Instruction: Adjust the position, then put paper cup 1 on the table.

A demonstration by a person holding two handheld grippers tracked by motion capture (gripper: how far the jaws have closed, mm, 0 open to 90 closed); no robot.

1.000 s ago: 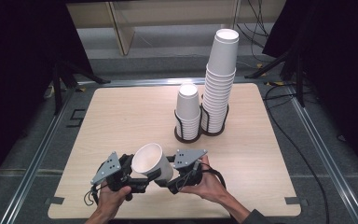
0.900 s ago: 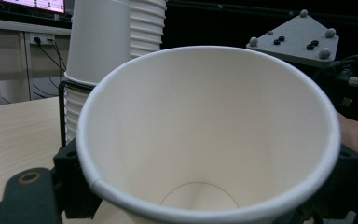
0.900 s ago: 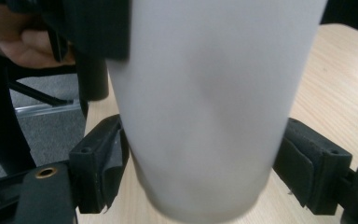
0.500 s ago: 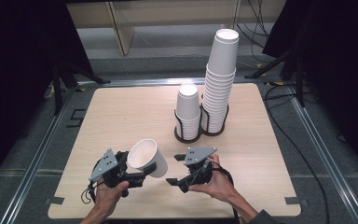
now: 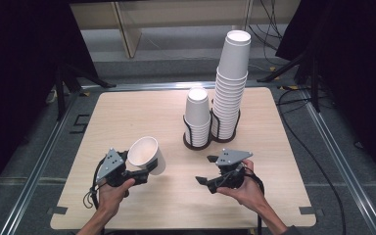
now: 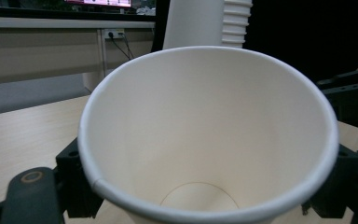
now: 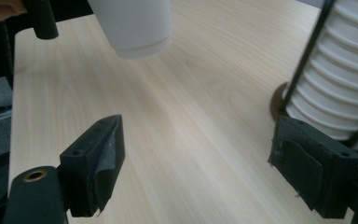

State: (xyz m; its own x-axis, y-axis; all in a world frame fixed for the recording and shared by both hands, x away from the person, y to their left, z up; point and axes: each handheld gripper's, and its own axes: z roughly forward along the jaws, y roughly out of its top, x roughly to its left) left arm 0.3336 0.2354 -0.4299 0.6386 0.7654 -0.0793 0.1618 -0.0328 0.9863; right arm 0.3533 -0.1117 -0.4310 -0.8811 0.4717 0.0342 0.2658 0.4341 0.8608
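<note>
Above the desk's (image 5: 127, 112) near left part, my left gripper (image 5: 144, 174) clamps a white paper cup (image 5: 147, 154) by its lower wall (mouth tilted up toward me). Well apart, my right gripper (image 5: 201, 181) hangs with jaws spread, empty, near the racked cup stacks (image 5: 227, 93).

No readable text anywhere. The paper cup (image 5: 147, 154) and the cup stacks (image 5: 230, 88) are plain white, no print. The wooden table (image 5: 142, 112) has no labels either.

left gripper (image 5: 149, 166) low at table's near left, jaws clamped, tilted up; right gripper (image 5: 201, 181) near right, jaws wide apart, level
</note>
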